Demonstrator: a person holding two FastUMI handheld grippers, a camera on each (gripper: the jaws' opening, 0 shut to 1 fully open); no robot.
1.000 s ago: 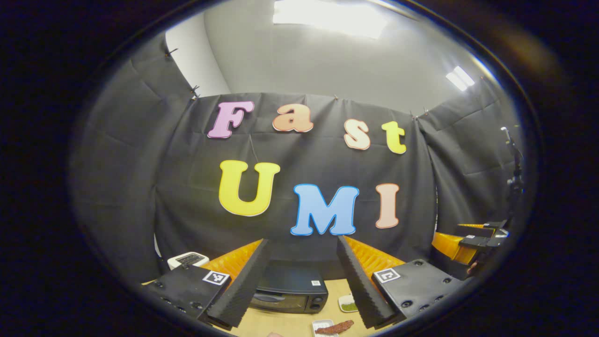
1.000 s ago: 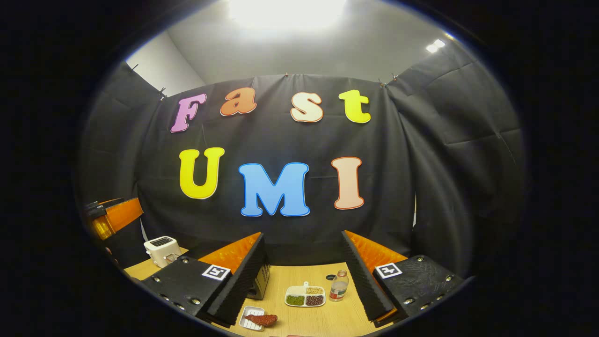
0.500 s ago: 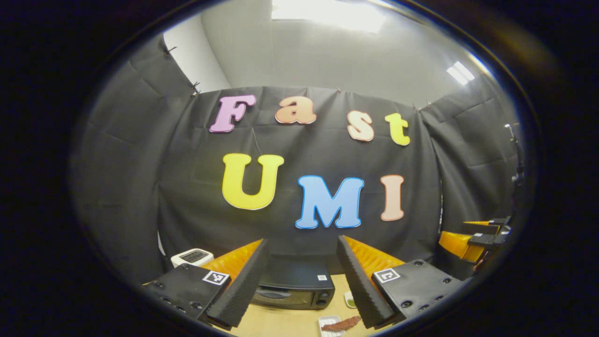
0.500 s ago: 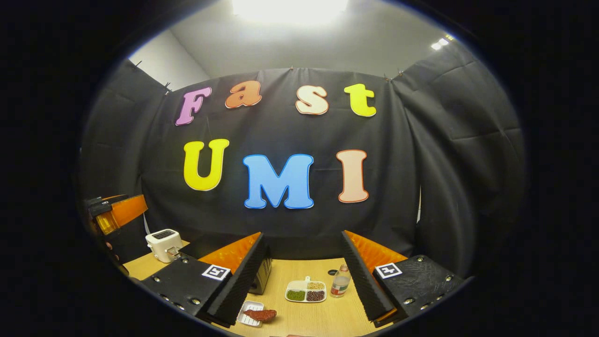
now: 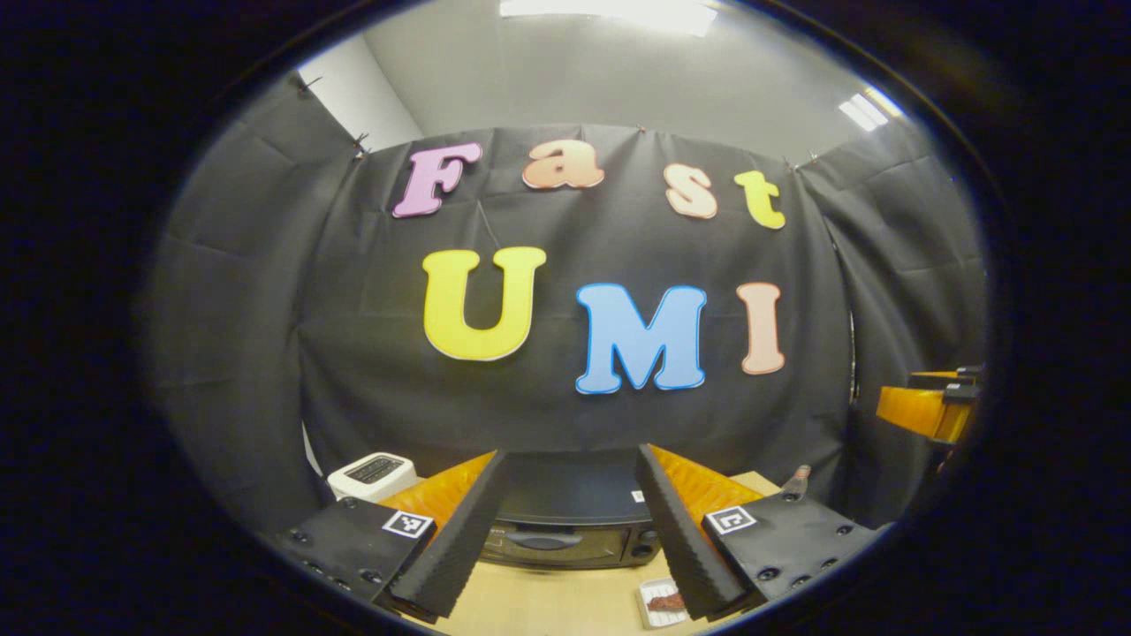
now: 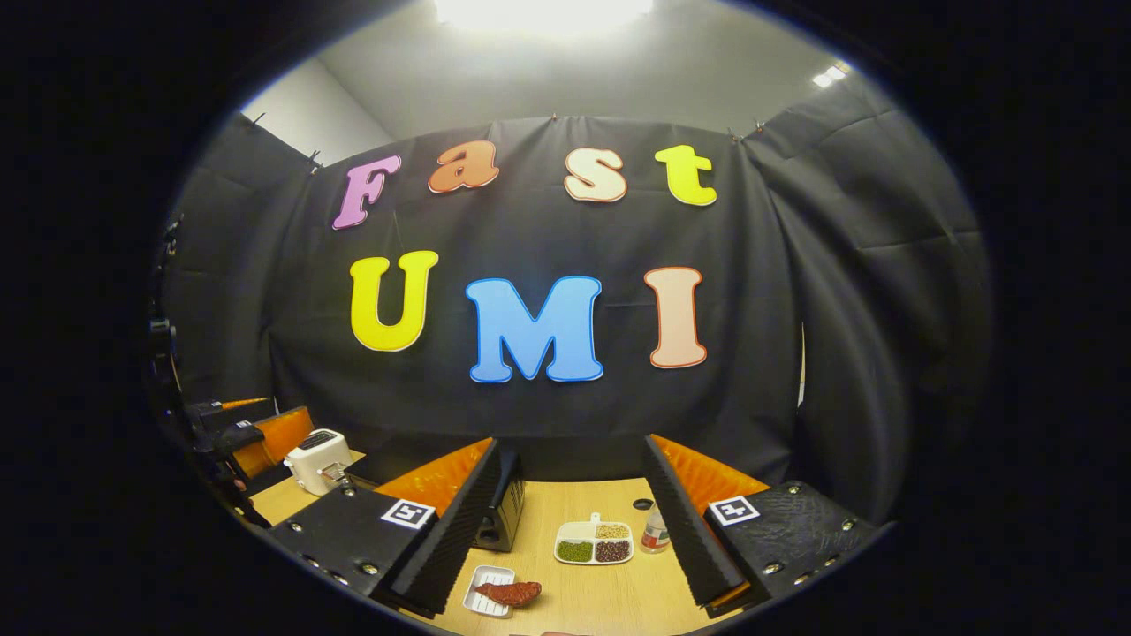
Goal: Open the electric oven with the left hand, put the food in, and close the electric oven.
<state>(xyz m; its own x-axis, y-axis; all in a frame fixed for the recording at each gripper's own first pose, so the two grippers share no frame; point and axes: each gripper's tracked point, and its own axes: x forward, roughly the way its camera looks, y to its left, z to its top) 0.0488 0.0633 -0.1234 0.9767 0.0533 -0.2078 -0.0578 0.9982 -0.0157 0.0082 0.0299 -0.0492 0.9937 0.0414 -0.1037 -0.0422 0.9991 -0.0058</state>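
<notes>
My left gripper view faces the electric oven point(image 5: 565, 521) head-on; my right gripper view sits rightward, seeing its side point(image 6: 502, 517). Both share it.

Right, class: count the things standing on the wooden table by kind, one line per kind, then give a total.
Electric oven: 1
Toaster: 1
Small tray holding the reddish food: 1
Divided dish of beans: 1
Bottle: 1
Total: 5
</notes>
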